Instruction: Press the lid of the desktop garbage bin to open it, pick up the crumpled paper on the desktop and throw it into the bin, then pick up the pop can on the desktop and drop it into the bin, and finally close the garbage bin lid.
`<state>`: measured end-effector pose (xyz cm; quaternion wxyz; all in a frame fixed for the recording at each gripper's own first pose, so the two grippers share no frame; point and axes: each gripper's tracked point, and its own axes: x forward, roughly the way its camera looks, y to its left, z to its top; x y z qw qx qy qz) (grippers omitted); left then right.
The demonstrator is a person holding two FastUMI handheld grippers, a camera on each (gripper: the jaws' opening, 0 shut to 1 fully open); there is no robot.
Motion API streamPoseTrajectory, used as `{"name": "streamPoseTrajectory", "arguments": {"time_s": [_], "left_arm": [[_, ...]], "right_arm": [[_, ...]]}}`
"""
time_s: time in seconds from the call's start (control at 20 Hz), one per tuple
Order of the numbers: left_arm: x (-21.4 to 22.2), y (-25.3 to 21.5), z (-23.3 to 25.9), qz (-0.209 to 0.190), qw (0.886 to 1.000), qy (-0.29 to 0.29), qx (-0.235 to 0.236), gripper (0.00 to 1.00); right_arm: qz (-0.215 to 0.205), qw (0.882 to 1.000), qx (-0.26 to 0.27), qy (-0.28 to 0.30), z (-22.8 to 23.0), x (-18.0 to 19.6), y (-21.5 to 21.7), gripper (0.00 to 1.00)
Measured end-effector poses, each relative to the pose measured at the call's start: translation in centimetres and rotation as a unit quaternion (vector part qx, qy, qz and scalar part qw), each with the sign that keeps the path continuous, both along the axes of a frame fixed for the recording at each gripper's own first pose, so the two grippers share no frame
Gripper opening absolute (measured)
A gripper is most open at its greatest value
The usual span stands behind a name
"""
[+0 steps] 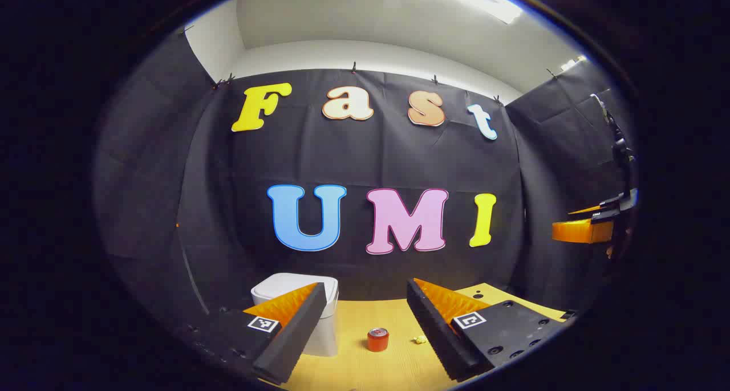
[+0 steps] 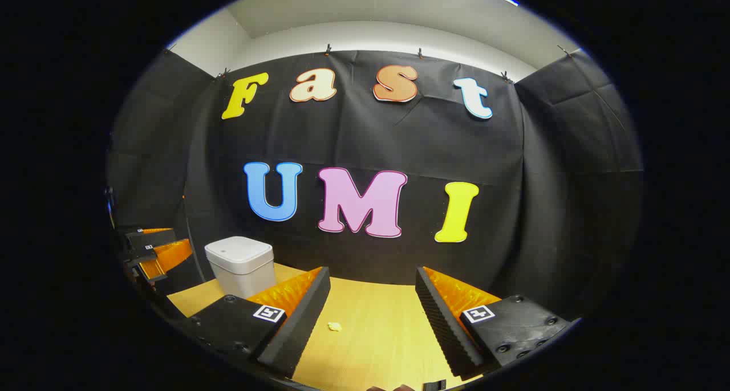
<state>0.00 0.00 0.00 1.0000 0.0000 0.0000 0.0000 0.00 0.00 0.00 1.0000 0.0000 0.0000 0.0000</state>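
The white garbage bin (image 1: 272, 285) stands at the table's back left with its lid down, partly behind my left gripper's near finger. A red pop can (image 1: 377, 339) stands upright on the wood, and a small yellow crumpled paper (image 1: 420, 339) lies just right of it. My left gripper (image 1: 365, 291) is open and empty, held above the table short of the can. In the right gripper view the bin (image 2: 239, 263) is at the left and the paper (image 2: 335, 326) lies ahead, between the fingers of my right gripper (image 2: 373, 274), which is open and empty.
The light wooden table (image 2: 376, 339) ends at the black cloth wall behind. My right gripper (image 1: 587, 227) shows at the far right of the left gripper view, and my left gripper (image 2: 151, 248) at the far left of the right gripper view, beside the bin.
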Motion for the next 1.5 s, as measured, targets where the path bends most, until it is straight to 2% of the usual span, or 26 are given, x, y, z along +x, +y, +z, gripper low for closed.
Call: {"name": "streamPoseTrajectory", "arguments": {"time_s": [0.2,1.2,1.45,1.5], "left_arm": [[0.3,-0.1,0.0,-0.003,1.0,-0.001,0.004,0.95],[0.6,3.8,-0.3,0.031,0.999,0.008,0.006,0.95],[2.8,5.8,-1.0,-0.004,1.0,0.02,0.018,0.94],[3.4,6.4,-1.3,-0.007,1.0,0.026,0.015,0.9]], "right_arm": [[0.003,1.0,0.003,0.007,-0.3,0.0,0.4,0.97],[0.012,1.0,0.002,0.012,-0.5,0.8,1.1,0.96],[0.009,1.0,-0.002,0.013,-0.6,1.1,1.6,0.96],[0.008,1.0,-0.002,0.012,-0.5,1.2,1.7,0.96]]}}
